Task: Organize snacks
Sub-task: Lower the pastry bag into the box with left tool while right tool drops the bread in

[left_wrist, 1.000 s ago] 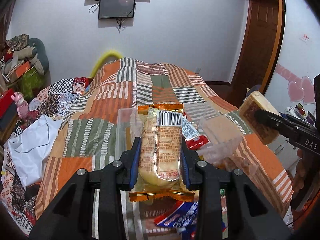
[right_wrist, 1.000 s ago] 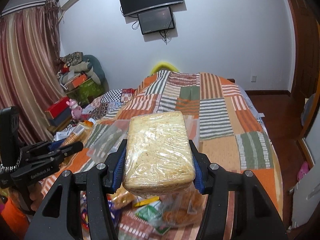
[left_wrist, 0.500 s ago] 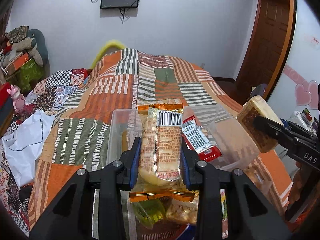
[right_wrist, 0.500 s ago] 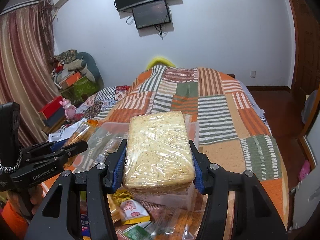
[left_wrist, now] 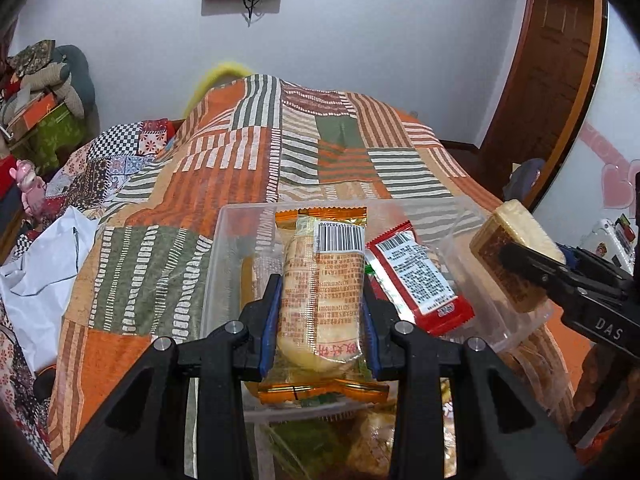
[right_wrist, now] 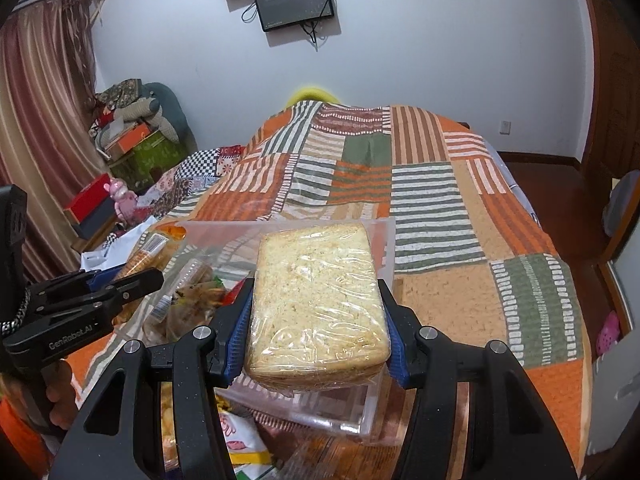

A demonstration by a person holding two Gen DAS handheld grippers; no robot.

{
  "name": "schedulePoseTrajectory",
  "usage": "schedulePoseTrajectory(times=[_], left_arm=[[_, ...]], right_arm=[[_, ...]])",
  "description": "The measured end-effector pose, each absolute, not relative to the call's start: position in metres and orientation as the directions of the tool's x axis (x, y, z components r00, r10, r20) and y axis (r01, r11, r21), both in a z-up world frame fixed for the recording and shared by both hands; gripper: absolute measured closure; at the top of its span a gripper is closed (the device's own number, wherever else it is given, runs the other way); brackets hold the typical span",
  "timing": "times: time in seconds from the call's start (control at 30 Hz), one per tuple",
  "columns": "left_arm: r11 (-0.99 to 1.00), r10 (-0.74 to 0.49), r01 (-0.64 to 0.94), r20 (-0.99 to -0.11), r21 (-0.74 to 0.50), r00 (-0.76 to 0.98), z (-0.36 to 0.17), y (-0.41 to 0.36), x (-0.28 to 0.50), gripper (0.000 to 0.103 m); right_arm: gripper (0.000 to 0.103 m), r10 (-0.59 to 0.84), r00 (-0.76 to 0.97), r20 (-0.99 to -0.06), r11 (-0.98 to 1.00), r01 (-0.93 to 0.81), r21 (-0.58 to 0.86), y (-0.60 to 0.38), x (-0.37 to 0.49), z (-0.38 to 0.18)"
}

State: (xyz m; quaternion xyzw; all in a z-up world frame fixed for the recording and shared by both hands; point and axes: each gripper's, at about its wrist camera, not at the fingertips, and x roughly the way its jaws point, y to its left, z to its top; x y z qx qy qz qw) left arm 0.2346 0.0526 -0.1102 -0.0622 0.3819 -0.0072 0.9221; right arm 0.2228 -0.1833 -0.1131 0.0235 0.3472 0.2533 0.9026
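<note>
Above a patchwork-covered bed (left_wrist: 248, 168), the left gripper (left_wrist: 320, 324) clamps an orange-edged snack packet (left_wrist: 320, 280) and the right gripper (right_wrist: 316, 328) a film-wrapped cake block (right_wrist: 316, 300), both poised over a clear plastic bin (left_wrist: 224, 248). A red packet (left_wrist: 416, 276) already lies inside; loose snacks nearer the cameras remain unsorted.

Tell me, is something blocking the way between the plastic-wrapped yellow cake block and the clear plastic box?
Nothing visible blocks it. The wrapped cake block hangs in the right gripper above the clear box, whose right end looks free.
</note>
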Motion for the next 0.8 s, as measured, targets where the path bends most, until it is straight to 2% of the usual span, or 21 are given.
schedulePoseTrajectory(times=[0.4, 0.63, 0.73, 0.8], left_arm=[[0.996, -0.025, -0.050, -0.733, -0.080, 0.680, -0.126, 0.054, 0.245, 0.068], [0.992, -0.052, -0.051, -0.755, -0.112, 0.653, -0.133, 0.058, 0.245, 0.067], [0.991, -0.059, -0.054, -0.758, -0.124, 0.649, -0.133, 0.061, 0.242, 0.066], [0.989, -0.068, -0.053, -0.758, -0.135, 0.649, -0.131, 0.061, 0.240, 0.061]], right_arm=[[0.051, 0.457, 0.590, -0.665, 0.869, -0.457, 0.192, -0.167, 0.234, -0.127], [0.048, 0.433, 0.591, -0.681, 0.877, -0.451, 0.167, -0.166, 0.235, -0.126], [0.048, 0.476, 0.565, -0.674, 0.862, -0.452, 0.230, -0.173, 0.238, -0.125], [0.048, 0.490, 0.561, -0.668, 0.858, -0.444, 0.257, -0.178, 0.239, -0.124]])
